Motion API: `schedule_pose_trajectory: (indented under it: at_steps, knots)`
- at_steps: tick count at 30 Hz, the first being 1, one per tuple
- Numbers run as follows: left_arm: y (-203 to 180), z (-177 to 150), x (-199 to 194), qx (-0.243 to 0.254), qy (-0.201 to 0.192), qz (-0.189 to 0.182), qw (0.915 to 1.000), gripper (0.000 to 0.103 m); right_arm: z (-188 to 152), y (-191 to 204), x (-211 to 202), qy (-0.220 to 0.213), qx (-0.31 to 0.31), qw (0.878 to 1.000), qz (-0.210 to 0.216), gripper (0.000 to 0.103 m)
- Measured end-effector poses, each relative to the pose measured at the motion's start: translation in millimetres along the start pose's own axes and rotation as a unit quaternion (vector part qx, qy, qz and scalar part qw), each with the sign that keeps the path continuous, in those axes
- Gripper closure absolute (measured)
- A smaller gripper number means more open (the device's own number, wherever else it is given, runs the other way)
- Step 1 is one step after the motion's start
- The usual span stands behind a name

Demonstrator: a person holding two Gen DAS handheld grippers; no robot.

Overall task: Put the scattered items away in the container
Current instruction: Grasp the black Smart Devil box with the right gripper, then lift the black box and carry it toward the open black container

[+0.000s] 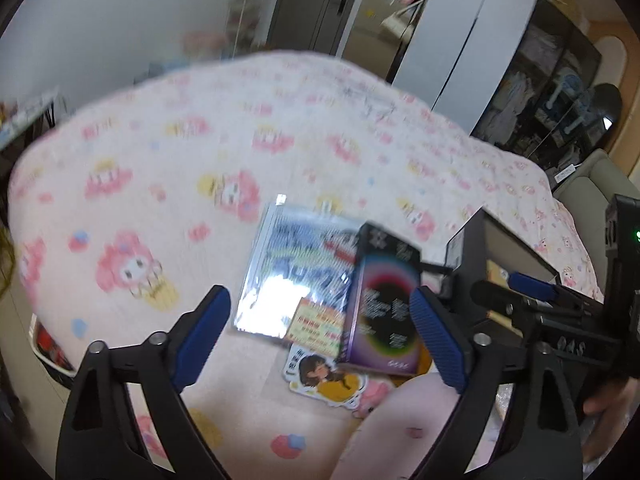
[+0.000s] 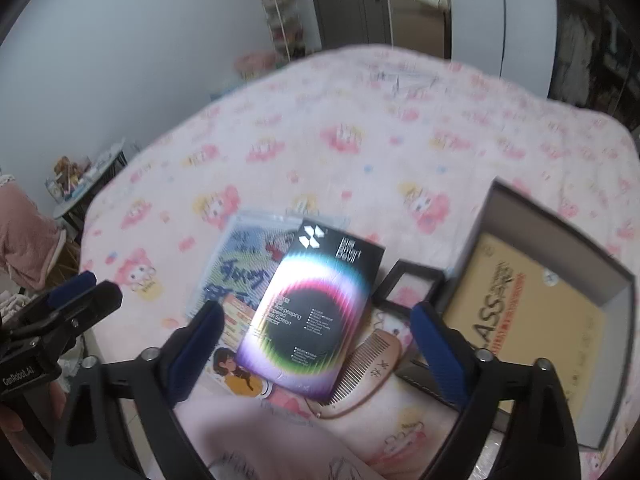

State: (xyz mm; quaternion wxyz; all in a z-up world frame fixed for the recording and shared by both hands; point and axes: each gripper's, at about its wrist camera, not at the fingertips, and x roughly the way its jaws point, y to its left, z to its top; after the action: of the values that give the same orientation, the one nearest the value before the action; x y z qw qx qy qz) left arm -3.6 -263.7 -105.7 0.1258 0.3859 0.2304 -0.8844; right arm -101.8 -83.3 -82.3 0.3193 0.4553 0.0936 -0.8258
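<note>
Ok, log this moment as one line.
left hand-held gripper: open, empty | right hand-held gripper: open, over black box | container: beside it

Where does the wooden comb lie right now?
In the right wrist view, the wooden comb lies on the pink bedspread, between the black rainbow-ringed box and the open grey container.

bedspread [image 2: 360, 128]: soft printed cloth, matt, lightly quilted
black box [image 2: 310, 316]: cardboard, smooth, with a glossy rainbow ring
packet [image 1: 292, 276]: clear shiny plastic wrap that catches the light
comb [image 2: 372, 364]: wood, smooth, light brown, with fine teeth
container [image 2: 624, 308]: stiff card, matt grey walls
sheet in container [image 2: 532, 320]: brown kraft paper, matt, printed
small frame [image 2: 412, 284]: black, smooth; material unclear
sticker [image 1: 324, 380]: glossy printed paper or plastic
finger pads [image 2: 200, 340]: blue, ribbed, rubbery
gripper arms [image 2: 120, 392]: black matt plastic with small metal pins
</note>
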Motion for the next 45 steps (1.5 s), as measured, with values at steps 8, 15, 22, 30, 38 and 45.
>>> schedule_pose_trajectory:
  at_steps: [8, 15, 22, 30, 38, 45]
  knots:
    - [2.9, -30.0, 80.2, -0.015, 0.125, -0.067, 0.9898, 0.061, -7.6, -2.8, 53.2, 0.063, -0.019, 0.998, 0.011, 0.059]
    - [0.9, -34.4, 114.3, -0.028, 0.187, -0.145, 0.9711, 0.061, -22.0, -9.2, 76.7, 0.11, -0.025, 0.993, 0.036, 0.06]
    - [-0.9, -35.6, 130.1, -0.052, 0.239, -0.187, 0.9513, 0.072, -25.1, -5.3, 90.2, 0.13, -0.033, 0.99, 0.041, 0.061]
    - [27.6, -8.4, 92.4, -0.059, 0.181, -0.193, 0.9625, 0.08, -22.9, -4.5, 94.1, 0.132, -0.018, 0.99, 0.045, 0.061]
    - [67.2, -3.5, 67.5, -0.125, 0.172, -0.188, 0.959, 0.057, 11.4, -3.1, 91.3, 0.092, -0.014, 0.995, 0.044, 0.06]
    - [51.6, -31.1, 86.6, -0.108, 0.216, -0.142, 0.96, 0.059, 43.8, -16.5, 120.1, 0.094, -0.013, 0.995, -0.012, 0.054]
